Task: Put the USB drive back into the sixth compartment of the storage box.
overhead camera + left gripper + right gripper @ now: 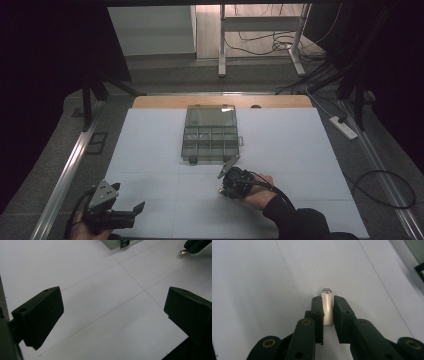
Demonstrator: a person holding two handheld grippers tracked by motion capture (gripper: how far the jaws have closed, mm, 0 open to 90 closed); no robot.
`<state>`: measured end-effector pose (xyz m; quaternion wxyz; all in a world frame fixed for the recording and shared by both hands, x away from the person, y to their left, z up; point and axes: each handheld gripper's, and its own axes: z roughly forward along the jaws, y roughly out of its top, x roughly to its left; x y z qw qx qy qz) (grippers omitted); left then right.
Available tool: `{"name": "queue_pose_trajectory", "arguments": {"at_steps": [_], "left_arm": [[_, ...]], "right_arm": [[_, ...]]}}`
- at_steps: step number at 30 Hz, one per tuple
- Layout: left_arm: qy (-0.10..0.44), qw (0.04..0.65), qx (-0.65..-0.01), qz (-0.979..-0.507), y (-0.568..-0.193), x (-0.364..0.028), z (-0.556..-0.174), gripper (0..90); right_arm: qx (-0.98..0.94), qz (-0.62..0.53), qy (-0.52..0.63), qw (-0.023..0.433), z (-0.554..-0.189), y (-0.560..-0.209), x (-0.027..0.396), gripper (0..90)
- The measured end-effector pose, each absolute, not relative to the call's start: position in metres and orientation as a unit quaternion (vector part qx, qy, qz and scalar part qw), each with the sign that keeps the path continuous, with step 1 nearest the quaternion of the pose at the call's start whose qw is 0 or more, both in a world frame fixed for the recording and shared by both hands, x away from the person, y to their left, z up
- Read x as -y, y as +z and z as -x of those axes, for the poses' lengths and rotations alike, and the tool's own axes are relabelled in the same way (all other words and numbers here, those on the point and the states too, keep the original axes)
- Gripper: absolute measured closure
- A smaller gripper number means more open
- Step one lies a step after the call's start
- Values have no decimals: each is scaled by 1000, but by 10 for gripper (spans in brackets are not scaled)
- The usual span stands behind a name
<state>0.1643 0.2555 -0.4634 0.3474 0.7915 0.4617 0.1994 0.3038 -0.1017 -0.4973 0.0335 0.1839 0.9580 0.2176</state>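
The right gripper (327,305) clamps a small metal piece (327,307) between its jaws, the piece's tip poking out beyond them, over the white sheet (150,150) just in front of the box (210,134). That box sits mid-table with its clear lid raised. The left gripper (131,210) rests at the sheet's near left corner, jaws spread wide and empty.
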Motion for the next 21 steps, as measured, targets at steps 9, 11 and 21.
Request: {"name": "queue_pose_trajectory", "arguments": {"at_steps": [9, 11, 21], "left_arm": [[198, 347, -462, -792, -463, -255, -165, 28], [198, 347, -462, -792, -463, -255, -165, 28], [198, 348, -463, -791, -463, -255, -165, 28]], "right_arm": [[-949, -192, 247, 23, -307, -488, 105, 786], [-948, -193, 251, 23, -308, -487, 105, 786], [-938, -204, 278, 24, -315, -474, 102, 786]]}}
